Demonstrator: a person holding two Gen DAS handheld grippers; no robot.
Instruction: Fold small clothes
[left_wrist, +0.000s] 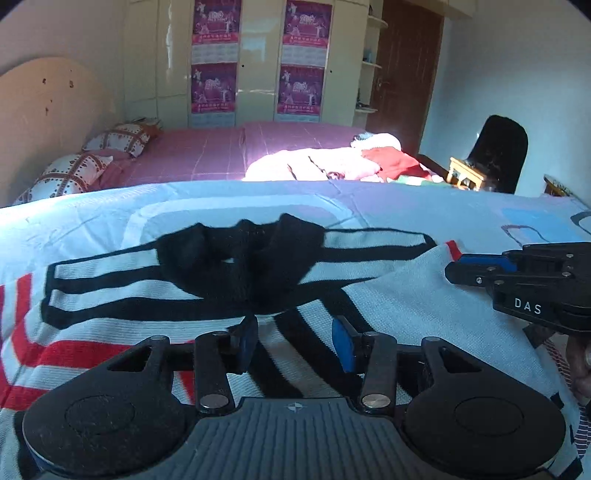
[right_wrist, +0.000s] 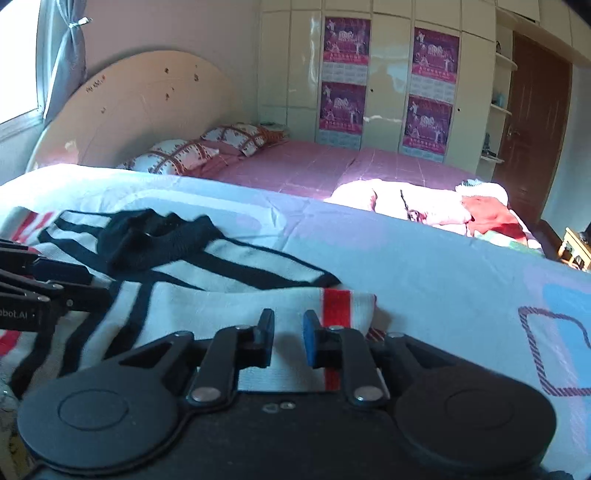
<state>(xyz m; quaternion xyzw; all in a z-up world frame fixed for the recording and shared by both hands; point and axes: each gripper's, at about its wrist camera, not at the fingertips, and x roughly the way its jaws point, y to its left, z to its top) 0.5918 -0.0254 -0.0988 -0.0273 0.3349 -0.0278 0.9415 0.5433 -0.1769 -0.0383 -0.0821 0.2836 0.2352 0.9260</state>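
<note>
Knitted matt sweater (left_wrist: 388, 295), smooth cotton bedsheet (right_wrist: 424, 258), glossy wardrobe (right_wrist: 388, 74), matt plastic claw (right_wrist: 288, 332)

Dim, bluish (sun glare beyond)

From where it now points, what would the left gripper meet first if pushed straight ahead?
Probably the white knitted sweater with black and red stripes just beyond the left gripper, around its black collar; depth is uncertain.

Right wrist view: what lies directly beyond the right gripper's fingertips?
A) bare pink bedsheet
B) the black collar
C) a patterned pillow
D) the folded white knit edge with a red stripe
D: in the right wrist view the right gripper hangs over the white knit sweater with black and red stripes, its red-striped folded edge just past the fingertips; the jaws stand apart with nothing pinched between them.
</note>
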